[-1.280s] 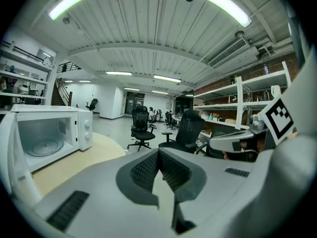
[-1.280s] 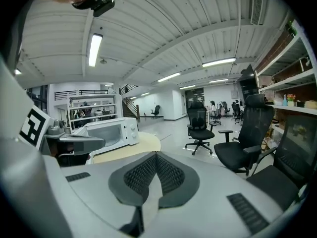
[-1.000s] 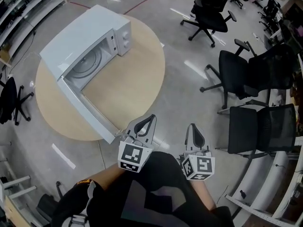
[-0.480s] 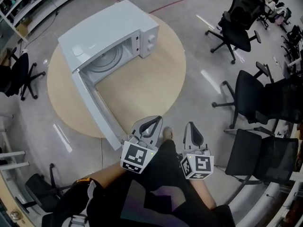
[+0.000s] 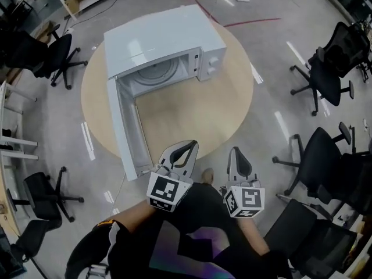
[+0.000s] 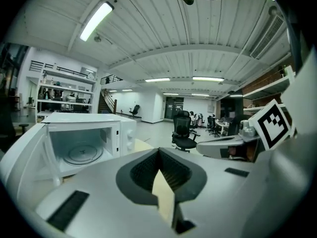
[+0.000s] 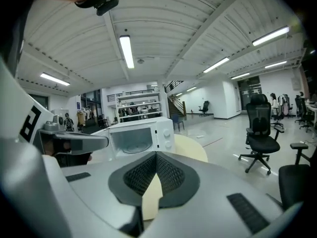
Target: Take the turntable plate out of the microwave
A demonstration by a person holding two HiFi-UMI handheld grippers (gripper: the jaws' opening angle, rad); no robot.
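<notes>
A white microwave point(image 5: 165, 36) stands on a round wooden table point(image 5: 197, 118) with its door point(image 5: 125, 129) swung wide open toward me. The glass turntable plate point(image 5: 158, 71) lies flat inside the cavity. Both grippers hang near my body, short of the table's near edge and well away from the microwave. My left gripper point(image 5: 185, 146) is shut with nothing in it, and so is my right gripper point(image 5: 237, 152). In the left gripper view the plate point(image 6: 83, 154) shows inside the microwave point(image 6: 89, 119), far beyond the left gripper point(image 6: 159, 151). The right gripper point(image 7: 156, 155) also faces the microwave point(image 7: 148, 125).
Black office chairs stand around the table: one at the right point(image 5: 325, 68), one lower right point(image 5: 334, 156), one at the upper left point(image 5: 58, 54), one at the lower left point(image 5: 46, 193). Shelving point(image 5: 9, 138) lines the left edge. The open door juts past the table's near-left rim.
The view has swung: the microwave and table now sit further right and more central, with the door opening facing me more squarely. Both grippers stay shut, low by my body.
</notes>
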